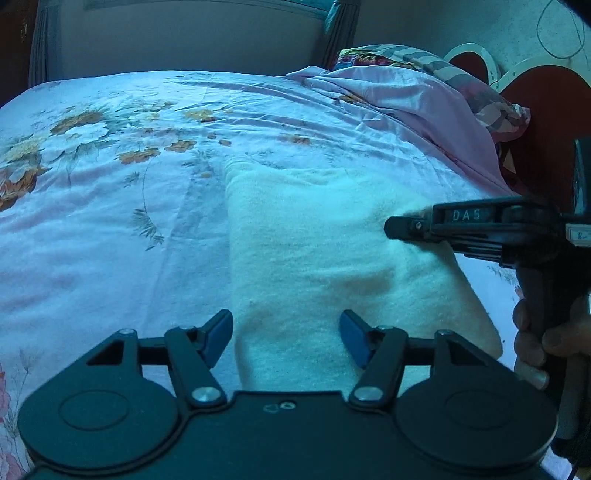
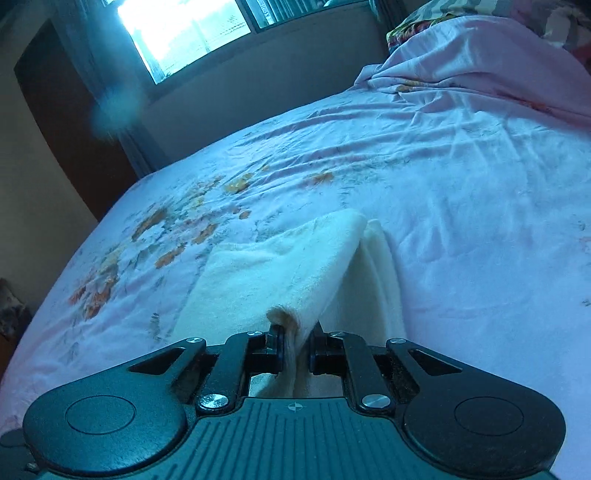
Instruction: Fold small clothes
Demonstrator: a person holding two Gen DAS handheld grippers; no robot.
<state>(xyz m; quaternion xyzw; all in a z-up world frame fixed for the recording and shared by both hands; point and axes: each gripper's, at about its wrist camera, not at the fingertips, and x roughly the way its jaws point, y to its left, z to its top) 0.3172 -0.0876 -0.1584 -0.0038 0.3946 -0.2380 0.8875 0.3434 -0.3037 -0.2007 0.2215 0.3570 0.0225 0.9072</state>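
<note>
A cream fleece cloth (image 1: 325, 258) lies folded on the floral bed sheet (image 1: 110, 221). My left gripper (image 1: 286, 338) is open, its blue pads over the cloth's near left edge, holding nothing. My right gripper (image 2: 297, 341) is shut on a corner of the cream cloth (image 2: 280, 269) and lifts that edge above the layer beneath. In the left wrist view the right gripper (image 1: 397, 227) comes in from the right, over the cloth's right side.
A pink bedcover (image 1: 413, 103) and a patterned pillow (image 1: 480, 96) are heaped at the head of the bed. A red headboard (image 1: 546, 122) stands at the right. A window (image 2: 192, 33) and wall lie beyond the bed's far edge.
</note>
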